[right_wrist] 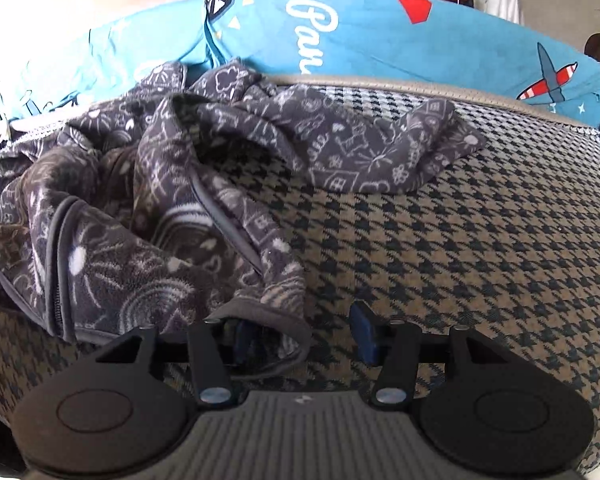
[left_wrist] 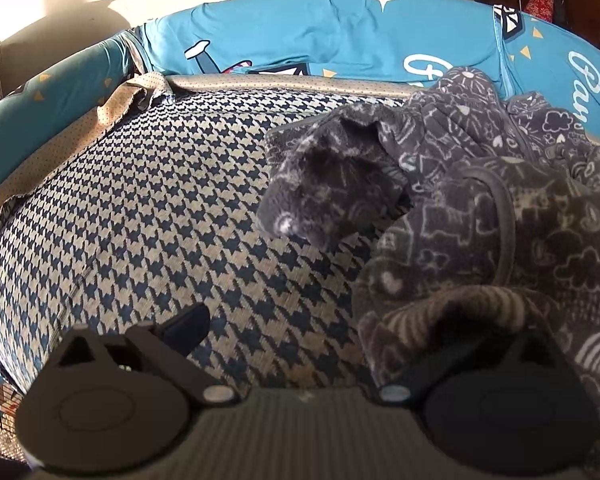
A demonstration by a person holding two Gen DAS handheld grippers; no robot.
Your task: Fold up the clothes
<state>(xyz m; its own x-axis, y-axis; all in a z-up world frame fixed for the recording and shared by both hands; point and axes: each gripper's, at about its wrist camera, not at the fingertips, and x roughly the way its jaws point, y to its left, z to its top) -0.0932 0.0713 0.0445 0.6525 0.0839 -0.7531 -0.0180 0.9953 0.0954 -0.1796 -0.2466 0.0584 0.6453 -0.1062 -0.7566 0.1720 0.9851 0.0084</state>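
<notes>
A: Where's the fleece garment (right_wrist: 148,184)?
B: Crumpled at left on the houndstooth cushion (right_wrist: 480,248).
A: Right gripper (right_wrist: 300,336)?
B: Half open, hem loose between pads.
A: Left gripper (left_wrist: 312,320)?
B: Wide; right finger hidden under fleece.

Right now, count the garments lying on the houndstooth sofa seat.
1: a dark doodle-print fleece garment, crumpled on the houndstooth seat against the blue backrest cover. Its folds might hide another piece.
</notes>
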